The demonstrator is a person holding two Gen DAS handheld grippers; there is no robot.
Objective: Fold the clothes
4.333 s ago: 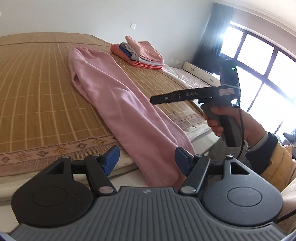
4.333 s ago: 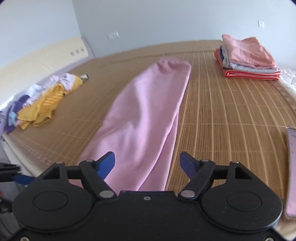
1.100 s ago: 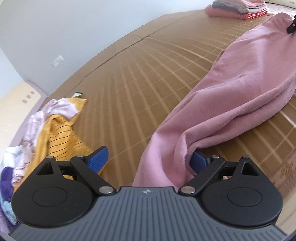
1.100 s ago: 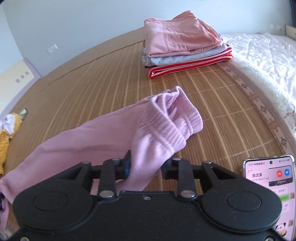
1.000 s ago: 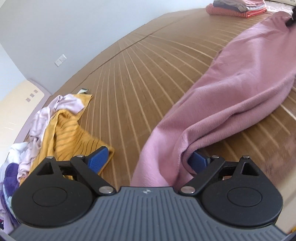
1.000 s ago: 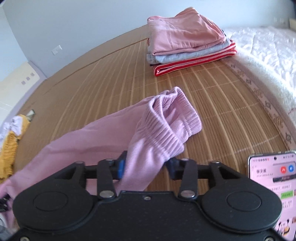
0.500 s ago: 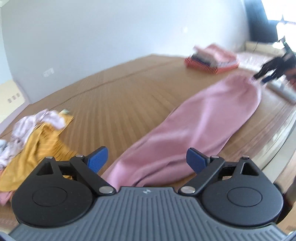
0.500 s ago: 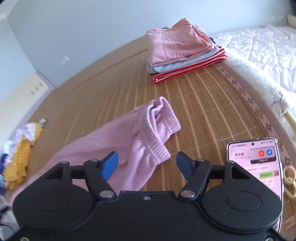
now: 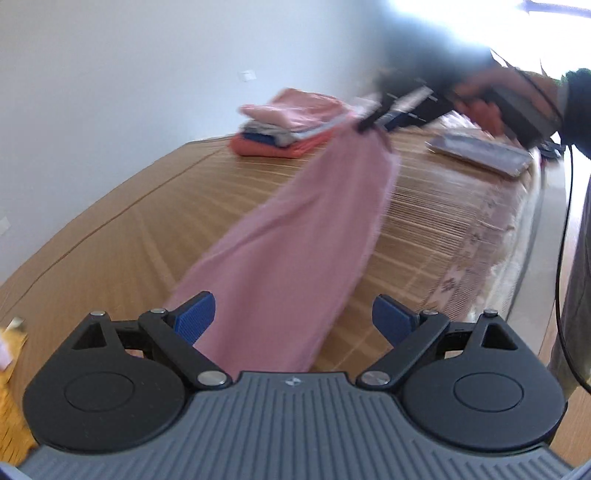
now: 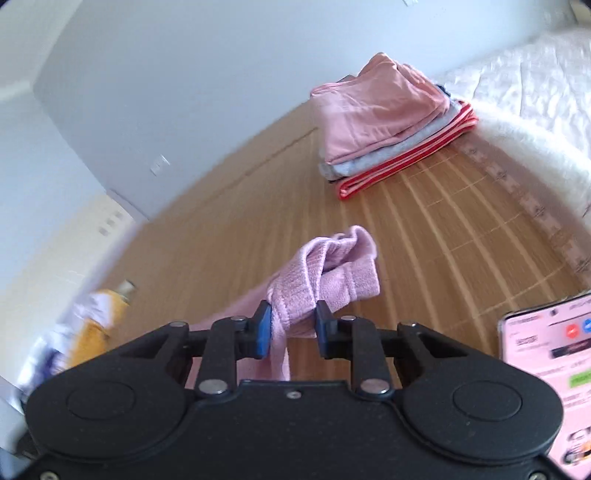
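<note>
Jaws of the right gripper [image 10: 291,325] are closing on the ribbed cuff of the pink garment [image 9: 295,236], stretched along the bed mat [image 9: 155,206]. The left gripper [image 9: 293,319] stands open over its near end: pinch both layers there before folding.

Pale bluish-white wall [image 10: 184,85] straight ahead, bare but for a small white switch plate [image 10: 159,163] low down. Cream headboard panel [image 10: 66,258] off to the left, with a few small sockets set in it. Wide bed below and ahead, covered by a slatted bamboo mat [image 10: 436,229] with a patterned cloth border along its right edge. White quilted bedding [image 10: 528,99] beyond the mat, far right. Hard glare from a window [image 9: 480,22] up and to the right, washing out that corner. Strip of wooden floor [image 9: 554,314] below the bed edge at right.
</note>
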